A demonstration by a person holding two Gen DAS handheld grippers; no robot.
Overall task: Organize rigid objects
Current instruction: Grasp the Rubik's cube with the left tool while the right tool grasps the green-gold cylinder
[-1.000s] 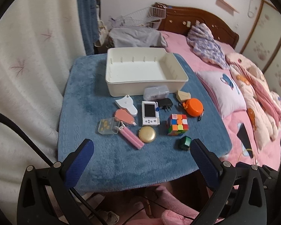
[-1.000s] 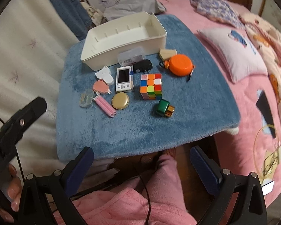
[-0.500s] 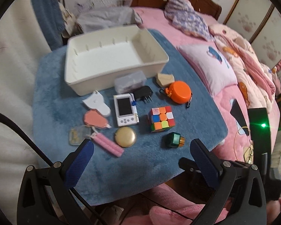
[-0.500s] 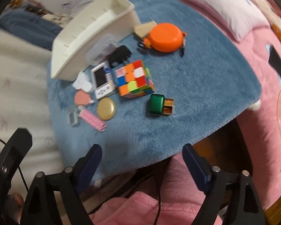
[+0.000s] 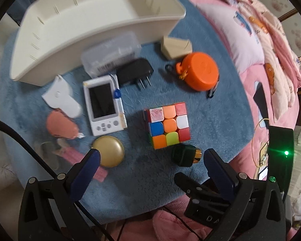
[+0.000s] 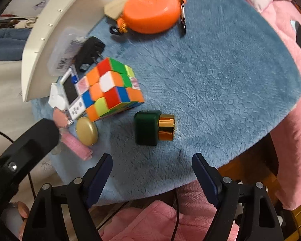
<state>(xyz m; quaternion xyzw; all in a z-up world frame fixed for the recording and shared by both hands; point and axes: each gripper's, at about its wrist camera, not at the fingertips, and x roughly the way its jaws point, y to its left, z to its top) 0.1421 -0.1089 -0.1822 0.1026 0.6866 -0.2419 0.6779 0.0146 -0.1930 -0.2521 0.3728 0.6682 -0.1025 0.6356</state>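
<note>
Several small rigid objects lie on a blue plush table top (image 6: 210, 80). My right gripper (image 6: 152, 160) hovers just short of a dark green bottle with a gold cap (image 6: 148, 127); its jaws are closing with nothing between them. A colourful puzzle cube (image 6: 110, 88) sits up-left of the bottle. My left gripper (image 5: 152, 158) is open and empty, pointing down over the near part of the table, with the cube (image 5: 167, 125) and bottle (image 5: 185, 154) ahead of it. A gold round compact (image 5: 110, 150) lies by its left finger. The white bin (image 5: 90, 30) stands empty at the back.
In front of the bin lie a clear box (image 5: 110, 52), a black charger (image 5: 134, 72), a wooden block (image 5: 175, 47), an orange round case (image 5: 200, 73), a white handheld console (image 5: 103, 108), a white tape dispenser (image 5: 60, 98) and a pink roller (image 5: 78, 160). A pink bed (image 5: 271, 60) lies to the right.
Both grippers have come down toward the table and tipped to look down on it, so the objects fill more of each view. The right jaws have narrowed.
</note>
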